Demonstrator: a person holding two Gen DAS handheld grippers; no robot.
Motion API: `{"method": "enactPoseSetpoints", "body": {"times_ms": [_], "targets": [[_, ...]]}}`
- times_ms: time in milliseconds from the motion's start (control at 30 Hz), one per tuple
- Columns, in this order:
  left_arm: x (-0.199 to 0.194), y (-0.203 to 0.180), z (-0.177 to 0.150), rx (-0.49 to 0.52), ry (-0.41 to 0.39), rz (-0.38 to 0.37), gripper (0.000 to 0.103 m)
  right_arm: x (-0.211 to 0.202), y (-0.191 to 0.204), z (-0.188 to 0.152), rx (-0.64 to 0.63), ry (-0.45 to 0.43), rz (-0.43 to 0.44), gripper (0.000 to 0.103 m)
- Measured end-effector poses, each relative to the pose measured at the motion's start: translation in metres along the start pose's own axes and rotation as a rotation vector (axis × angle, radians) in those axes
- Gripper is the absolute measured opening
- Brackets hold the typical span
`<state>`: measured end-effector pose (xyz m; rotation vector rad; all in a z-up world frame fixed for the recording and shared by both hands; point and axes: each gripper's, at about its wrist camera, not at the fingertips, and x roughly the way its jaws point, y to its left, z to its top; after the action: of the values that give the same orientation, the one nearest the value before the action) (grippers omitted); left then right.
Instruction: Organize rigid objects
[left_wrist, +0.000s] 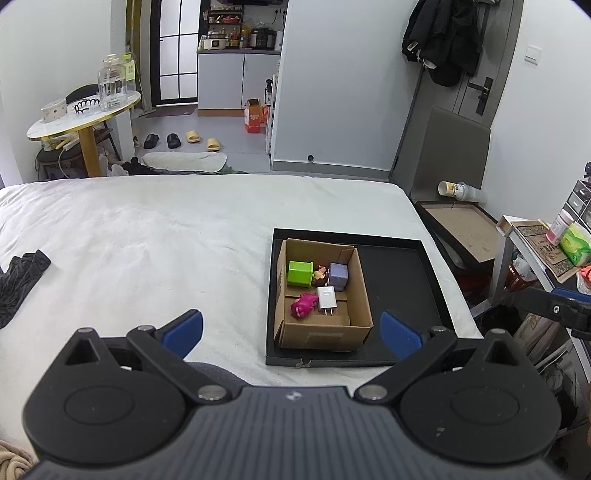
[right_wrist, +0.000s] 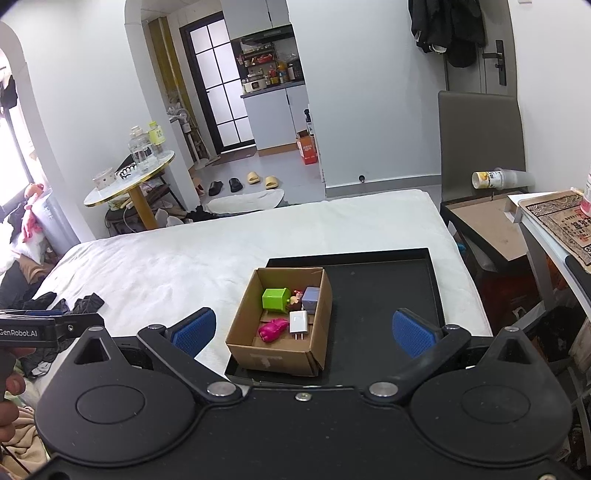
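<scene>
A cardboard box (left_wrist: 360, 291) (right_wrist: 245, 314) stands in the left half of a black tray (left_wrist: 406, 280) (right_wrist: 388, 291) on the white bed. Inside lie a green block (left_wrist: 300, 274) (right_wrist: 275, 298), a lilac block (left_wrist: 338, 275) (right_wrist: 312, 297), a small brown figure (left_wrist: 320, 274) (right_wrist: 294, 300), a white charger plug (left_wrist: 325, 298) (right_wrist: 298, 322) and a pink toy (left_wrist: 303, 305) (right_wrist: 272, 328). My left gripper (left_wrist: 291, 332) is open and empty, held above and in front of the box. My right gripper (right_wrist: 304, 332) is open and empty, above the box's near side.
The white bed (left_wrist: 147, 240) (right_wrist: 184, 254) has dark cloth at its left (left_wrist: 18, 280) (right_wrist: 77, 304). A dark side table (left_wrist: 461, 229) (right_wrist: 491, 225) with a tipped cup (left_wrist: 454, 190) (right_wrist: 491, 179) and a chair stand right of the bed. A round table (left_wrist: 81, 114) stands beyond.
</scene>
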<state>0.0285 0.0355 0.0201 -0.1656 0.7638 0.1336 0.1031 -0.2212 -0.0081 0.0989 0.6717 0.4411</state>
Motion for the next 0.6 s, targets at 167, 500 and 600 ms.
{"method": "enactPoseSetpoints", "body": {"times_ms": [167, 500, 600], "targets": [[-0.002, -0.0023, 0.0005, 0.013, -0.006, 0.004, 0.102, 0.0006, 0.0004, -0.0009, 0.001, 0.005, -0.005, 0.103], [-0.0027, -0.0028, 0.0005, 0.021, -0.005, -0.002, 0.102, 0.0006, 0.0031, -0.0017, -0.003, 0.007, -0.001, 0.103], [-0.0039, -0.0029, 0.0005, 0.023, -0.005, -0.01, 0.102, 0.0006, 0.0034, -0.0021, -0.004, 0.007, -0.003, 0.103]]}}
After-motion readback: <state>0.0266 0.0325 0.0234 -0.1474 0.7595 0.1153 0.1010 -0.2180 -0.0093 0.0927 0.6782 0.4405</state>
